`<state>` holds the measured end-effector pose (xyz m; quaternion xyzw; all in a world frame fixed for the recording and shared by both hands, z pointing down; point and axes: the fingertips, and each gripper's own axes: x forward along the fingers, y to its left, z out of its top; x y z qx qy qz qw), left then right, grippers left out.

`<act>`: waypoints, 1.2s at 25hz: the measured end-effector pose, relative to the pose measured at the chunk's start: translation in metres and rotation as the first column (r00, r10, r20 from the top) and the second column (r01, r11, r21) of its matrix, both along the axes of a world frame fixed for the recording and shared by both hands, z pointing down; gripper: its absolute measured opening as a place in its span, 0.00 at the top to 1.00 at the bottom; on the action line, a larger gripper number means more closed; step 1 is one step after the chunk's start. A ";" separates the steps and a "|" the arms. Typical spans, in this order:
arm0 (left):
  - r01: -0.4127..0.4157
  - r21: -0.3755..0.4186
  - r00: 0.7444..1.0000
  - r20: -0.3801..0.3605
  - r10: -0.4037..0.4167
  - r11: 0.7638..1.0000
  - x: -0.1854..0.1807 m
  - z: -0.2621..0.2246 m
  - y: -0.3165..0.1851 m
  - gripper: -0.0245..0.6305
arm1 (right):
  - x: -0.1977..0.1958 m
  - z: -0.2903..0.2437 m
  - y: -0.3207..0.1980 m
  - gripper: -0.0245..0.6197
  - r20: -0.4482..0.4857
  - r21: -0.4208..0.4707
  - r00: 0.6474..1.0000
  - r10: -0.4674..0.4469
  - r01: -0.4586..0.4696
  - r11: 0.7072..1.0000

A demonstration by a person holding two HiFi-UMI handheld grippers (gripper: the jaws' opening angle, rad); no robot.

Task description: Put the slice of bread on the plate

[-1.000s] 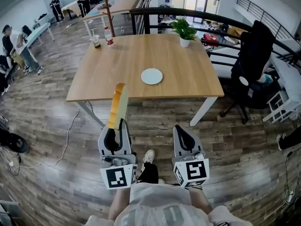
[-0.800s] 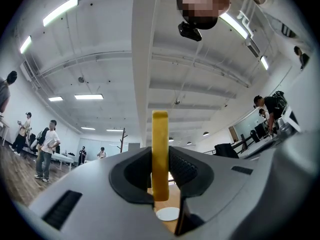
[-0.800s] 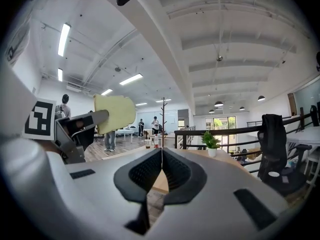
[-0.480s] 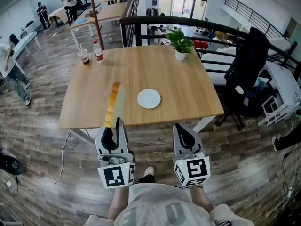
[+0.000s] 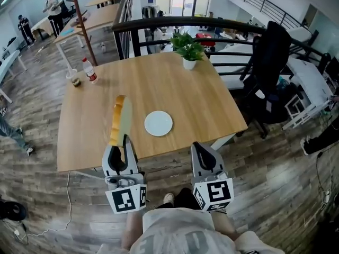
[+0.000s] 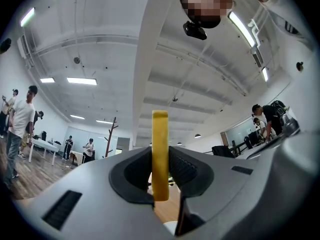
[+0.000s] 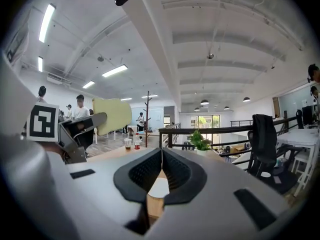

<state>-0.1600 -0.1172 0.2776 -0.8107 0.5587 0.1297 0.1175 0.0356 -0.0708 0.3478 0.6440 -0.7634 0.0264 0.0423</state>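
Observation:
The slice of bread (image 5: 119, 119) stands on edge, yellow-crusted, in my left gripper (image 5: 123, 141), which is shut on its lower end. It hangs over the near part of the wooden table (image 5: 206, 107). In the left gripper view the bread (image 6: 160, 154) shows edge-on between the jaws. A small white round plate (image 5: 158, 123) lies on the table just right of the bread. My right gripper (image 5: 201, 148) is at the table's near edge, shut and holding nothing. The right gripper view shows the bread (image 7: 112, 115) at the left and the plate (image 7: 159, 186) ahead.
A potted plant (image 5: 188, 51) stands at the table's far side. A bottle (image 5: 89, 70) and a cup (image 5: 74, 79) sit at its far left corner. A black office chair (image 5: 270, 73) is to the right, and a black railing (image 5: 175, 23) runs behind the table.
The table and plate have come nearer. Both grippers moved forward with the person; the bread now hangs over the tabletop, left of the plate. The grips look unchanged.

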 end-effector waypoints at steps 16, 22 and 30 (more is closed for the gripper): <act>0.051 0.007 0.997 0.064 -0.051 0.999 0.068 -0.011 -0.113 0.83 | 0.037 0.014 -0.151 0.93 0.068 -0.010 0.982 -0.175 0.176 0.984; 0.071 0.000 0.994 0.078 -0.071 0.997 0.092 -0.011 -0.146 0.83 | 0.060 0.014 -0.182 0.93 0.056 -0.009 0.977 -0.205 0.206 0.978; 0.069 -0.030 0.996 0.067 -0.067 0.997 0.107 -0.005 -0.170 0.83 | 0.062 0.016 -0.214 0.93 0.168 -0.009 0.941 -0.295 0.301 0.954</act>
